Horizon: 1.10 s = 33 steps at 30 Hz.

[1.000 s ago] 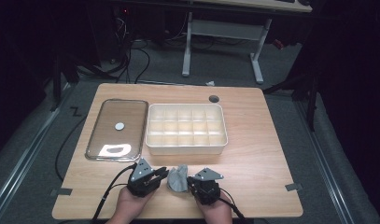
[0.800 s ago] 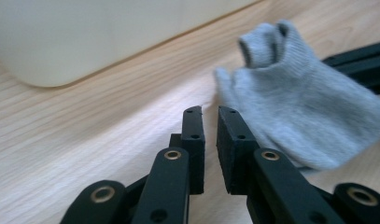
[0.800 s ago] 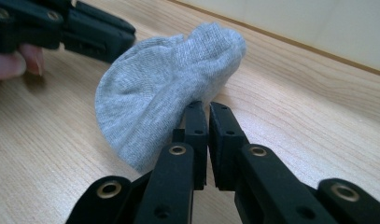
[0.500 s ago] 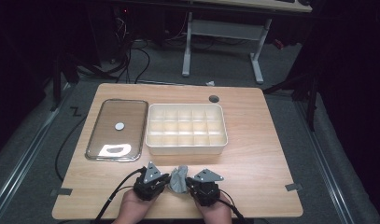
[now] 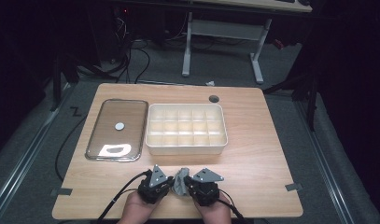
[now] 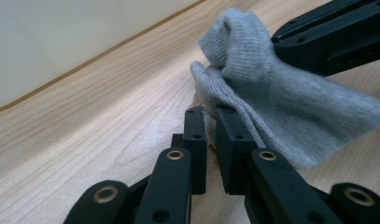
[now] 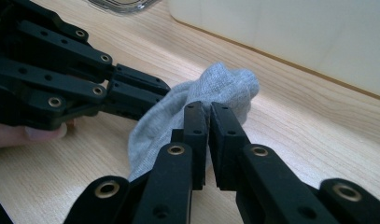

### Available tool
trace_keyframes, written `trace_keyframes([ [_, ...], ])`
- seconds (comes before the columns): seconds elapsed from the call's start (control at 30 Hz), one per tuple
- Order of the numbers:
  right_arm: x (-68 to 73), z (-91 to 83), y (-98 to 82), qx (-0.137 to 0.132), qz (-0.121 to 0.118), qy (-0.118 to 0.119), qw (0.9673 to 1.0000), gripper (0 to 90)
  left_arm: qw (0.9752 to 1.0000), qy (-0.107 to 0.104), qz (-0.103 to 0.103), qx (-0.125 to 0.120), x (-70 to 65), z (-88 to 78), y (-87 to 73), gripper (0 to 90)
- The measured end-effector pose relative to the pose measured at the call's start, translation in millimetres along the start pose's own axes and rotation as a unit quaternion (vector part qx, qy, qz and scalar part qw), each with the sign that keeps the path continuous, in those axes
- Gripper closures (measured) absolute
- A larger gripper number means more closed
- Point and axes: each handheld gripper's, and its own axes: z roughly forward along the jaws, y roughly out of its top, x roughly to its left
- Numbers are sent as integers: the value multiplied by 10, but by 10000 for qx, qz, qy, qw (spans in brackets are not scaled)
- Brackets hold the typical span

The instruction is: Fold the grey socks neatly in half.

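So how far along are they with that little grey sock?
Done: both tools, left and right, are pinched on the grey sock near the table's front edge. In hand: handling it between them. Left: the white divided box looks empty, its clear lid lying beside it.

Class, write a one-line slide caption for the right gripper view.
Right gripper and left gripper both pinch a grey sock on the wooden table.

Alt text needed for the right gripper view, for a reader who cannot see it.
Two black jaws of the right gripper pinch a grey sock lying on a wooden table. The left gripper grips the sock's other side, and a white divided box stands behind.
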Motion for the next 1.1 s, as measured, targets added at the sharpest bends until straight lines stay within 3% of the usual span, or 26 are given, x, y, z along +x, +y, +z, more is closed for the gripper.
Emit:
trace_keyframes([
  [0.3, 4, 22, 22, 29, 3, -53, 10000, 862, 9999, -114, 120, -2, -124, 77, 59, 851],
  [0.53, -79, -30, 29, 30, 32, -186, 9998, 862, 9995, -222, 234, 5, -193, 134, 119, 853],
  [0.7, -88, -42, 17, 24, 16, -184, 9998, 862, 9993, -193, 320, 22, -216, 139, 120, 855],
  [0.73, -84, -45, 12, 7, 25, -171, 9998, 863, 9988, -81, 479, 62, -242, 134, 127, 853],
  [0.8, -79, -46, 9, -5, 12, -165, 9999, 862, 9983, -26, 579, 100, -264, 134, 130, 852],
  [1.1, -63, -7, -9, 61, -49, -81, 9999, 864, 9982, -100, 535, 266, -216, 138, 113, 802],
])
